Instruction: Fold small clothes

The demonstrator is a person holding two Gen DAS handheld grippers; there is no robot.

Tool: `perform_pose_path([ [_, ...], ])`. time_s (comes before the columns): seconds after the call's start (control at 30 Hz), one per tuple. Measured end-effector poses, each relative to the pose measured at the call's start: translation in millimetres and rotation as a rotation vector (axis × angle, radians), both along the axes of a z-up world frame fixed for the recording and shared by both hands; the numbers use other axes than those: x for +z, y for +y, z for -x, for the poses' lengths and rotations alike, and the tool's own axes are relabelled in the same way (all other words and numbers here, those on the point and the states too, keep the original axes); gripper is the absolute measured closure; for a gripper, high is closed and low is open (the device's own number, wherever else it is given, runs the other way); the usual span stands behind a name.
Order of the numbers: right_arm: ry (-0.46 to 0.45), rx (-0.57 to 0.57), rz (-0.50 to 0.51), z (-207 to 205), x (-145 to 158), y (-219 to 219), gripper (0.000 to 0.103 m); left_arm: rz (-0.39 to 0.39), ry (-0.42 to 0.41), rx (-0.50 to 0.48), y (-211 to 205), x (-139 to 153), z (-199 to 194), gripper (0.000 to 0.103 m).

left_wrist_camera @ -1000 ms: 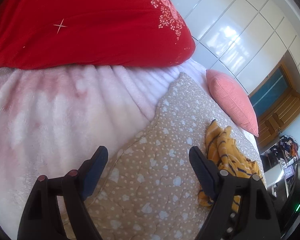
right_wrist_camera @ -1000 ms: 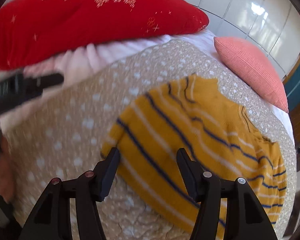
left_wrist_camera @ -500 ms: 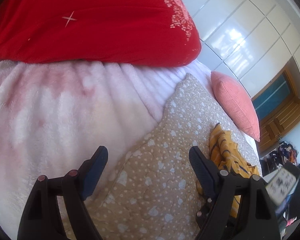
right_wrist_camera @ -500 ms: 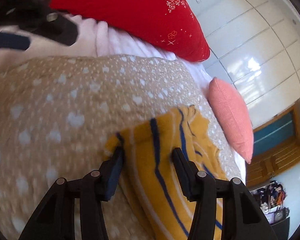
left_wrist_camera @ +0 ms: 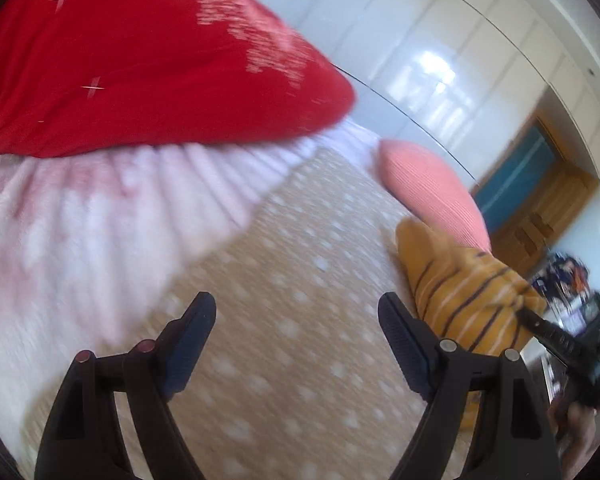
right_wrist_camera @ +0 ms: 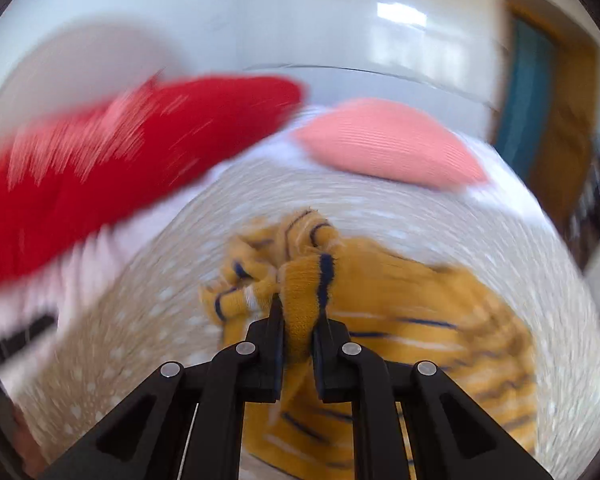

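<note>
I see the yellow striped sweater (right_wrist_camera: 380, 292) bunched on the beige dotted quilt (right_wrist_camera: 140, 308), a fold clamped in my right hand-held gripper (right_wrist_camera: 298, 320). My left hand-held gripper (left_wrist_camera: 296, 320) hangs with its jaws apart above the quilt, the sweater at its three o'clock. A pink cushion (right_wrist_camera: 384, 140) lies at twelve, a red pillow (right_wrist_camera: 120, 160) at ten.

Right claw (right_wrist_camera: 298, 320) clamped on bunched edge of yellow striped sweater (right_wrist_camera: 400, 320); sweater lies on beige dotted quilt (right_wrist_camera: 480, 248). Red pillow (right_wrist_camera: 120, 160), pink pillow (right_wrist_camera: 388, 148) behind. Motion blur.
</note>
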State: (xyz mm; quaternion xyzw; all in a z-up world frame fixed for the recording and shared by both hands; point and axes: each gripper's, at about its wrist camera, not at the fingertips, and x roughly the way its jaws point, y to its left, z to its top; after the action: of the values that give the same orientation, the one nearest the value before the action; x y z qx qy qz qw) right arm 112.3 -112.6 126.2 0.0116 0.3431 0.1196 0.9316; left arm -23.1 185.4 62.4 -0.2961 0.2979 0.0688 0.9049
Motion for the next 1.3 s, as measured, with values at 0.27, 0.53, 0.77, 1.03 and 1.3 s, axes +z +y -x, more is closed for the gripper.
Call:
perform_pose_path([
  [0.27, 0.184, -0.278, -0.311, 24, -79, -191, 0.093, -0.09, 0.09, -0.211, -92, 7, -6, 0.02],
  [0.53, 0.132, -0.187, -0.34, 60, -78, -188, 0.093, -0.187, 0.1, -0.301, -151, 27, -10, 0.02],
  [0.77, 0.137, -0.124, -0.348, 92, -80, -202, 0.091, -0.238, 0.113, -0.369, -183, 30, -12, 0.02],
  [1.03, -0.061, -0.182, -0.314, 102, -25, -209, 0.06, -0.247, 0.128, -0.416, -202, 26, -19, 0.02],
  [1.3, 0.128, -0.05, -0.229, 18, -52, -166, 0.088, -0.231, 0.122, -0.434, -208, 36, -15, 0.02],
])
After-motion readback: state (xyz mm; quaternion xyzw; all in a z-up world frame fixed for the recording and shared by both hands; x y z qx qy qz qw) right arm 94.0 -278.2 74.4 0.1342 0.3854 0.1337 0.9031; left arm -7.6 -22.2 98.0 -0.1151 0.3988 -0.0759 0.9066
